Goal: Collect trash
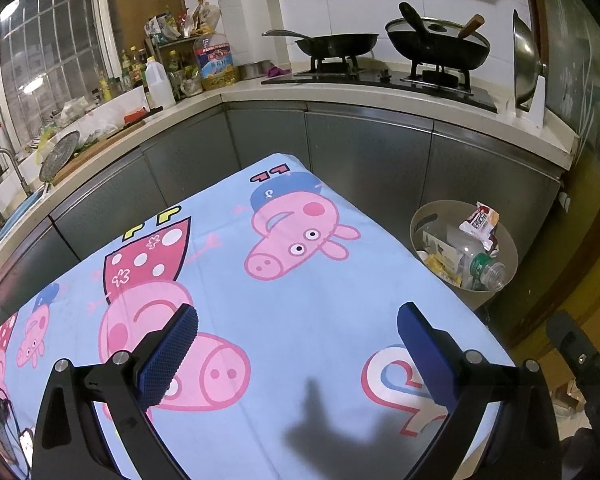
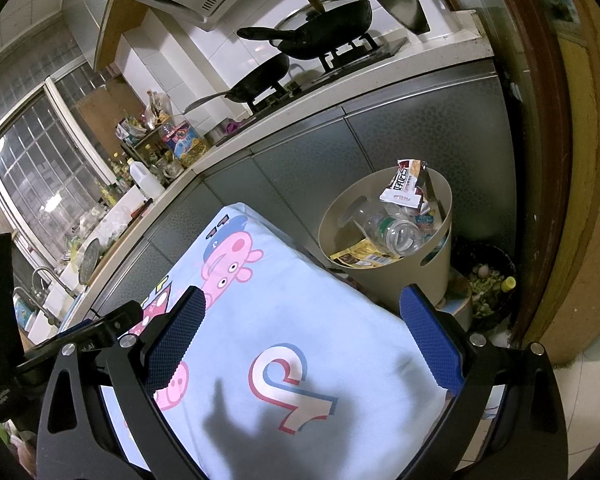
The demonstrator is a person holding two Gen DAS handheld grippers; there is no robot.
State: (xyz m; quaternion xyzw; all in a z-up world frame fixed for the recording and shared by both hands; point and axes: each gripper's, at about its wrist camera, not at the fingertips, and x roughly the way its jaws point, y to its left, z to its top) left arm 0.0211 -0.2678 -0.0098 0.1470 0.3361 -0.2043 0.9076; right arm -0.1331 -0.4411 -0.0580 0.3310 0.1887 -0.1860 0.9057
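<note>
Blue-padded left gripper and right gripper hover spread and empty over the cartoon-print cloth.

Both wrist views look down over the tablecloth toward the bin.

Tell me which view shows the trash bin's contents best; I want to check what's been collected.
The right wrist view: the trash bin sits closer, showing a clear bottle, a snack wrapper and yellow packaging. The left wrist view shows the same bin smaller, near the edge.
</note>
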